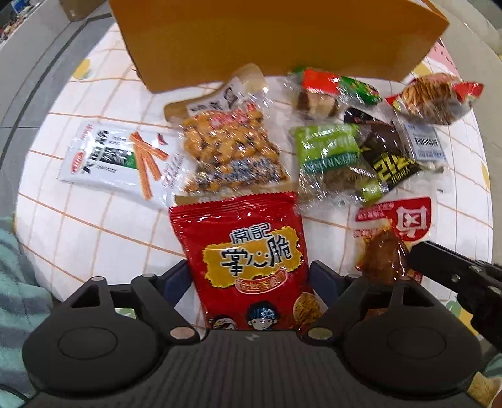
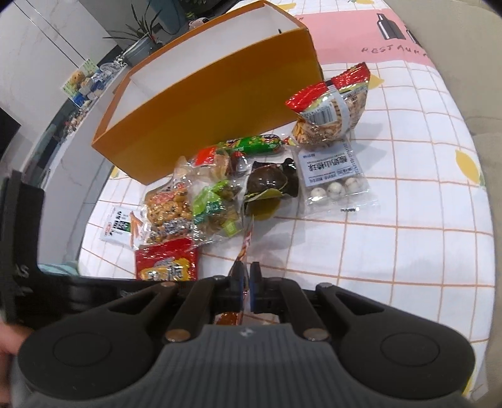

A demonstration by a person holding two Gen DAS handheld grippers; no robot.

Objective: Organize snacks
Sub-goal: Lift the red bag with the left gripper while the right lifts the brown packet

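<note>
A: Left gripper [image 1: 251,276] spread wide, fingers either side of the red crisp-noodle packet [image 1: 248,266], pads not pressing on it.

B: Right gripper [image 2: 246,279] nearly closed, pinching the edge of a clear sauced-meat packet [image 2: 243,251] seen edge-on; same packet with its red-and-white label beside the red one in the left view [image 1: 389,248].

A: Beyond the red packet: golden nut packet [image 1: 232,150], white spicy-strip packet [image 1: 116,157] off to its left, green raisin packet [image 1: 332,160] to its right, dark brown packet [image 1: 386,153] touching that.

B: Further out, clear bag of white coated balls [image 2: 335,185], red-topped bag of crisp sticks [image 2: 329,110] leaning by the box corner, green sausage stick [image 2: 254,144] against the box wall.

A: Orange cardboard box [image 2: 219,94], open top, white inside. Nothing visible in the part shown; floor of it hidden.

B: All snacks outside it, heaped just in front of its near wall.

A: Under everything, white tablecloth [image 2: 408,219] with an orange grid, lemon prints, a pink panel at the far edge.

B: Round table edge, grey floor past it. Potted plant [image 2: 144,28] and cluttered shelf in the background. Teal striped sleeve [image 1: 15,282] at the left.
</note>
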